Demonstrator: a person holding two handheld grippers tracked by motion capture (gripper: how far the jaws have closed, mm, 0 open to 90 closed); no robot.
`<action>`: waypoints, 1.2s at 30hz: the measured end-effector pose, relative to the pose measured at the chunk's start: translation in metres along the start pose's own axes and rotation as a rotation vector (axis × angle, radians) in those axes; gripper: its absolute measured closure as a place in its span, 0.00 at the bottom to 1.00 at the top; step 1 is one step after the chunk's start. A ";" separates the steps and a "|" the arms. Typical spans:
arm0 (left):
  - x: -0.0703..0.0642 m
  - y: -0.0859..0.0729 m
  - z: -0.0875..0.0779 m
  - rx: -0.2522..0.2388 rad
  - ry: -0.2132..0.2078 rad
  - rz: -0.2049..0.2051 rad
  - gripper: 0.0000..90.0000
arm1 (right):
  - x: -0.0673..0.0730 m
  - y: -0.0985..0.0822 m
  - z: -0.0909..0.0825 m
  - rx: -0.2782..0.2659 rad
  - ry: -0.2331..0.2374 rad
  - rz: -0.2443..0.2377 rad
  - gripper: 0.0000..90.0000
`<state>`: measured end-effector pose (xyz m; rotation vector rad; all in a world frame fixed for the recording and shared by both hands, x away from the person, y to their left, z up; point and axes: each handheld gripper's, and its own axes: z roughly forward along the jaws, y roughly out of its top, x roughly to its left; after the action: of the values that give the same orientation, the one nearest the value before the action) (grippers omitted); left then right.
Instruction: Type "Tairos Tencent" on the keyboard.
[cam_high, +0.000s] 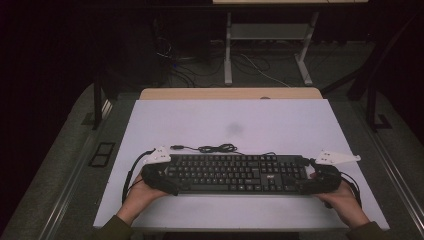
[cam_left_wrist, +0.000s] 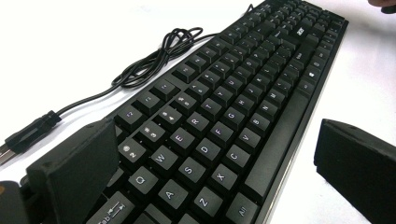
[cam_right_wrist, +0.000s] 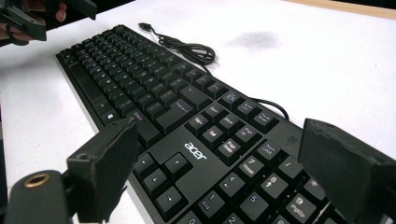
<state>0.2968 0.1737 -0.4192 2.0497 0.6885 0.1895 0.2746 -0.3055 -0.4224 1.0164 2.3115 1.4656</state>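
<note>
A black Acer keyboard (cam_high: 235, 172) lies flat on the white table (cam_high: 260, 120), and its cable (cam_high: 215, 148) is coiled just behind it. My left gripper (cam_high: 165, 180) is at the keyboard's left end and my right gripper (cam_high: 307, 182) at its right end. In the left gripper view the jaws (cam_left_wrist: 217, 130) stand wide astride the keyboard (cam_left_wrist: 224, 116), and bare table shows between one pad (cam_left_wrist: 355, 168) and the front edge. In the right gripper view the jaws (cam_right_wrist: 219, 130) straddle the number-pad end (cam_right_wrist: 224, 154), wide apart. Both grippers are open, and the keyboard rests on the table.
The cable's USB plug (cam_left_wrist: 28, 135) lies left of the keyboard's back edge. A faint grey smudge (cam_high: 234, 129) marks the table's middle. The table's wooden far edge (cam_high: 230, 93) borders dark floor, where another desk's legs (cam_high: 227, 50) and loose wires stand.
</note>
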 end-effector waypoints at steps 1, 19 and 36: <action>0.000 0.000 0.000 0.000 -0.001 0.001 0.00 | 0.000 0.000 0.000 0.000 0.000 -0.001 0.13; -0.001 0.000 0.001 -0.007 0.001 0.003 0.00 | 0.002 0.006 0.001 0.026 -0.005 -0.003 0.13; -0.001 0.001 0.002 0.004 -0.001 -0.002 0.00 | 0.009 0.014 0.010 0.017 0.006 -0.010 0.13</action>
<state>0.2968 0.1708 -0.4199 2.0524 0.6909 0.1855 0.2791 -0.2889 -0.4136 1.0044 2.3338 1.4495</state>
